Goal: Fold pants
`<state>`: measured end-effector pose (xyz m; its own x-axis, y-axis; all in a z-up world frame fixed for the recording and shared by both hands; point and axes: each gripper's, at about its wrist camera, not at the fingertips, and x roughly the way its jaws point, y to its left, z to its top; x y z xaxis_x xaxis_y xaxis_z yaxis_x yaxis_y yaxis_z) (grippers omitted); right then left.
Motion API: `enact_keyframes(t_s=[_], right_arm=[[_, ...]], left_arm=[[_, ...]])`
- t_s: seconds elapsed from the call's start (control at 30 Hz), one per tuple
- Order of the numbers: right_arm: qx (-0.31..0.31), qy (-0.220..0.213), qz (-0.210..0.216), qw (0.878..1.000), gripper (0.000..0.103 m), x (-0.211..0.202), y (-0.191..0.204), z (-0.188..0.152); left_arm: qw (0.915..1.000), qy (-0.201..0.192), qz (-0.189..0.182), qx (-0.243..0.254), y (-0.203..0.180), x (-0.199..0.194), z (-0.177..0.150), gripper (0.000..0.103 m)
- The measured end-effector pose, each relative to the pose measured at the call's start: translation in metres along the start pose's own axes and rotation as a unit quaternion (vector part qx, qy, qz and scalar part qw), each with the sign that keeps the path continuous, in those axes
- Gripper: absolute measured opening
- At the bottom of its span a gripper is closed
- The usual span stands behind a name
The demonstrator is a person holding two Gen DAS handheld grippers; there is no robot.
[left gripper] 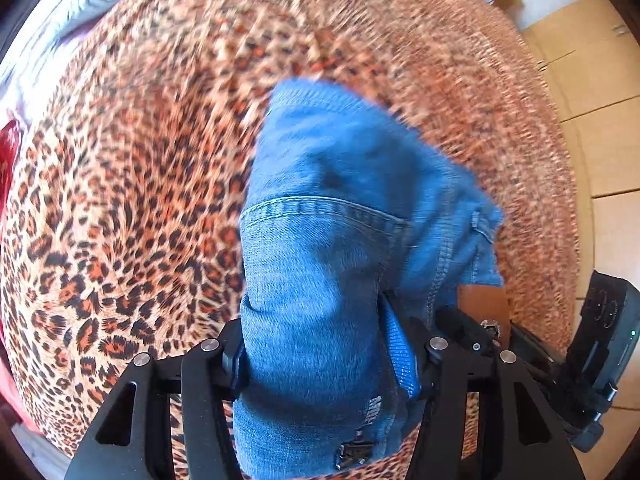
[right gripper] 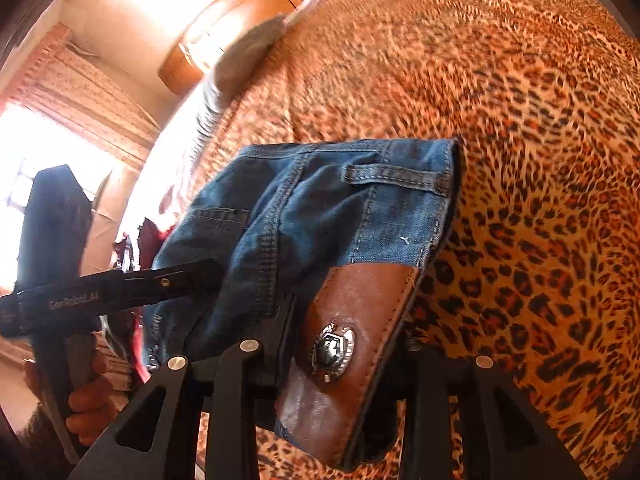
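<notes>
Step in hand: carry phase of fold. Jeans (left gripper: 320, 248) were bunched, lifted above leopard bedspread (left gripper: 120, 200), mid-bed. Left gripper (left gripper: 328, 364) pinched denim wad; right gripper (right gripper: 332, 356) pinched waistband at brown leather patch (right gripper: 356, 336).

Next move likely: lay held edge flat over rest of the jeans, keep both corners level.

Only right view showed patch, belt loop (right gripper: 394, 172), hand (right gripper: 86, 396) on left handle. Left view showed floor tiles (left gripper: 612, 240) off bed edge.

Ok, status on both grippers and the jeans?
Left gripper shut on jeans. Right gripper shut on their leather-patch waistband. Jeans lifted over leopard-print bedspread. Nothing in the way.
</notes>
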<state>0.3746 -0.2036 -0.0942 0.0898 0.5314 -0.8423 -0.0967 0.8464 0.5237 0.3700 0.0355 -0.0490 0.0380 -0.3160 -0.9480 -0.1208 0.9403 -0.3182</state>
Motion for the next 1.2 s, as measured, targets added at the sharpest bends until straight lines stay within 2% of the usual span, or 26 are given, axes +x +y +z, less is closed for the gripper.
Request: enact_keyframes(t_s=[0.07, 0.13, 0.23, 0.3, 0.37, 0.43, 0.47, 0.5, 0.6, 0.77, 0.9, 1.07, 1.2], right_arm=[[0.002, 0.002, -0.021, 1.0, 0.042, 0.011, 0.0, -0.003], [0.024, -0.016, -0.014, 0.999, 0.047, -0.002, -0.003, -0.006], [0.062, -0.033, -0.004, 0.998, 0.055, -0.029, -0.011, -0.009], [0.072, -0.052, -0.005, 0.996, 0.056, -0.052, -0.008, -0.015], [0.067, -0.067, -0.031, 0.995, 0.06, -0.07, 0.002, -0.026], [0.062, -0.077, -0.046, 0.994, 0.075, -0.086, 0.02, -0.045], [0.061, -0.079, -0.058, 0.993, 0.088, -0.089, 0.029, -0.055], [0.062, -0.083, -0.072, 0.992, 0.093, -0.093, 0.038, -0.067], [0.073, -0.097, -0.115, 0.986, 0.1, -0.096, 0.06, -0.098], [0.07, -0.102, -0.167, 0.978, 0.101, -0.104, 0.077, -0.139], [0.048, -0.13, -0.194, 0.971, 0.101, -0.121, 0.089, -0.162], [0.03, -0.156, -0.2, 0.967, 0.101, -0.136, 0.09, -0.196], [0.048, -0.163, -0.201, 0.965, 0.101, -0.15, 0.08, -0.238]], left_arm=[[0.9996, 0.003, -0.025, -0.012, 0.015, 0.001, -0.001, 0.061], [0.9992, -0.001, -0.041, -0.001, 0.017, -0.008, -0.003, 0.063], [0.9984, -0.014, -0.035, 0.042, 0.017, -0.033, -0.016, 0.067], [0.9968, -0.022, -0.034, 0.069, 0.013, -0.054, -0.032, 0.071], [0.9945, -0.043, -0.013, 0.094, 0.011, -0.068, -0.051, 0.079], [0.9909, -0.063, 0.013, 0.118, 0.009, -0.073, -0.07, 0.079], [0.989, -0.072, 0.023, 0.128, 0.009, -0.074, -0.078, 0.079], [0.9875, -0.077, 0.034, 0.134, 0.005, -0.075, -0.087, 0.079], [0.9852, -0.078, 0.054, 0.143, 0.002, -0.069, -0.107, 0.079], [0.9864, -0.092, 0.062, 0.121, 0.003, -0.07, -0.133, 0.079], [0.9832, -0.118, 0.082, 0.113, 0.004, -0.077, -0.157, 0.079], [0.9799, -0.141, 0.097, 0.103, -0.001, -0.072, -0.189, 0.079], [0.9756, -0.16, 0.11, 0.101, -0.012, -0.085, -0.227, 0.079]])
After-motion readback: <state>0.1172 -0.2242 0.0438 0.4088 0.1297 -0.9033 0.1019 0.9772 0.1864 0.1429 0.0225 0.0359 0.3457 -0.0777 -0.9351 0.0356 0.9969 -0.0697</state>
